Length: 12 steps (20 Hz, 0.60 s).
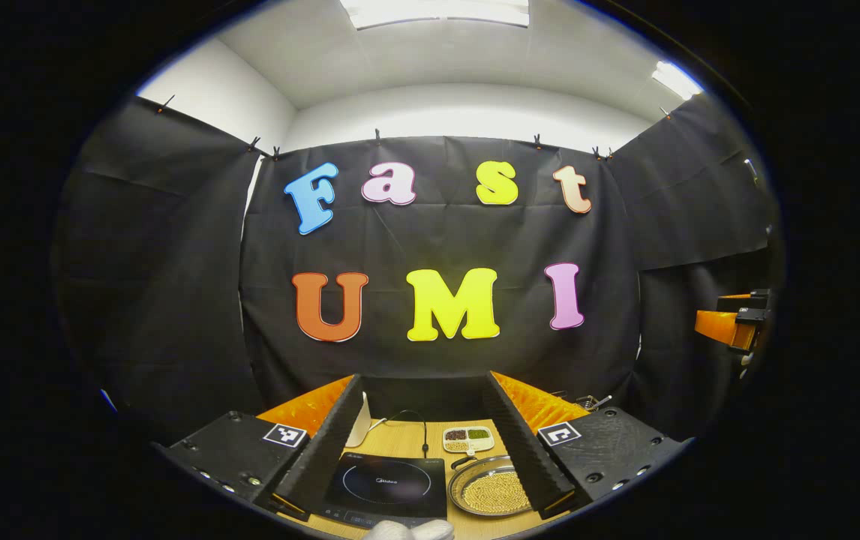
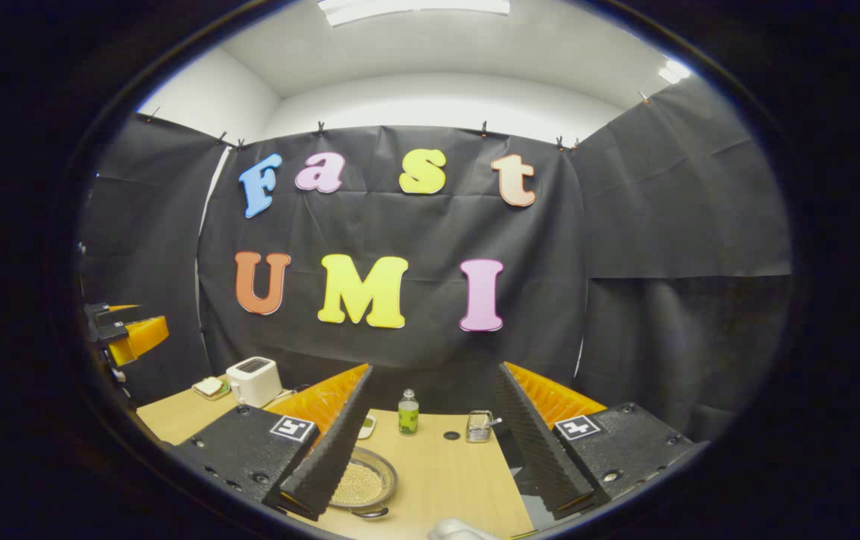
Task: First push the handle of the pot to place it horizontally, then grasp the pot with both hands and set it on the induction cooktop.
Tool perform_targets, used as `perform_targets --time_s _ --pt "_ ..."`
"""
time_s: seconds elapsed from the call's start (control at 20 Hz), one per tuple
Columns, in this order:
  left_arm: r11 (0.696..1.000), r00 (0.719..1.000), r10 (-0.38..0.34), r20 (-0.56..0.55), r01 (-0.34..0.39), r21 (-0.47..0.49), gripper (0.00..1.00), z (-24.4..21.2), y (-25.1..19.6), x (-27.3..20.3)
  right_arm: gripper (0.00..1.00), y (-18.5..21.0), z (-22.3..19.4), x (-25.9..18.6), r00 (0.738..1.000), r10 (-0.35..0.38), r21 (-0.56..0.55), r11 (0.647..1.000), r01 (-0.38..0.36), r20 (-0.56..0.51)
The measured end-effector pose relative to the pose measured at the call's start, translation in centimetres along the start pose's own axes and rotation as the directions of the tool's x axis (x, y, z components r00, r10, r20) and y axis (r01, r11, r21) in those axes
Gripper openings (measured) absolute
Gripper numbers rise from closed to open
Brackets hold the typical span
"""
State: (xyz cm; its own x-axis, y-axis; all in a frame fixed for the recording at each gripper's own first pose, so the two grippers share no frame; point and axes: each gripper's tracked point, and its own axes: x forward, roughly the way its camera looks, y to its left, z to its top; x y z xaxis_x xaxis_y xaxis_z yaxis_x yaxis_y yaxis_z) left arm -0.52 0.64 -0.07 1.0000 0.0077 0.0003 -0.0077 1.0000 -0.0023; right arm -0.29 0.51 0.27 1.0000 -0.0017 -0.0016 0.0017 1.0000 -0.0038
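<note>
Staged kitchen booth: black cloth walls (image 2: 663, 210), toaster (image 2: 253, 380), induction cooktop (image 1: 389, 484) on wooden table (image 2: 445, 469).

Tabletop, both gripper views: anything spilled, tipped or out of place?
Nothing stands out. The induction cooktop lies flat with a bare top, and the pot sits beside it, its small beads all inside. The bottle and toaster stand upright. Both the left gripper and right gripper hang open above the table.
</note>
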Motion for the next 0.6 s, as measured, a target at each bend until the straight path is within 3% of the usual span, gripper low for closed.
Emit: perform_targets --time_s 0.15,0.3,0.35,0.45,0.5,0.55,0.6 --pt "1.000 1.000 0.004 -0.009 -0.004 0.004 0.96 -0.5 0.2 -0.2 1.00 0.3 -0.3 0.0 1.000 0.008 0.000 1.000 -0.008 -0.012" --pt "1.000 1.000 0.013 -0.018 -0.012 0.006 0.96 -0.9 0.6 -0.6 0.96 1.3 -0.9 -0.3 0.999 0.034 -0.013 0.999 -0.035 -0.038" --pt "1.000 1.000 0.011 -0.019 -0.011 0.005 0.96 -1.0 0.6 -0.7 0.90 1.8 -0.9 -0.4 0.998 0.046 -0.027 0.999 -0.047 -0.043" --pt "1.000 1.000 0.012 -0.023 -0.012 0.005 0.96 -1.3 0.7 -0.9 0.64 2.8 -1.4 -0.4 0.994 0.089 -0.055 0.994 -0.092 -0.061" --pt "1.000 1.000 0.013 -0.025 -0.013 0.007 0.96 -1.4 0.8 -1.0 0.53 2.7 -1.6 -0.4 0.995 0.076 -0.068 0.994 -0.081 -0.072" --pt "1.000 1.000 0.014 -0.024 -0.014 0.007 0.96 -1.4 0.9 -1.0 0.24 2.6 -1.7 -0.2 0.995 0.068 -0.077 0.994 -0.074 -0.076" --pt "1.000 1.000 0.014 -0.024 -0.014 0.005 0.96 -1.4 0.8 -1.1 0.13 2.9 -1.9 -0.3 0.993 0.082 -0.073 0.993 -0.088 -0.089"
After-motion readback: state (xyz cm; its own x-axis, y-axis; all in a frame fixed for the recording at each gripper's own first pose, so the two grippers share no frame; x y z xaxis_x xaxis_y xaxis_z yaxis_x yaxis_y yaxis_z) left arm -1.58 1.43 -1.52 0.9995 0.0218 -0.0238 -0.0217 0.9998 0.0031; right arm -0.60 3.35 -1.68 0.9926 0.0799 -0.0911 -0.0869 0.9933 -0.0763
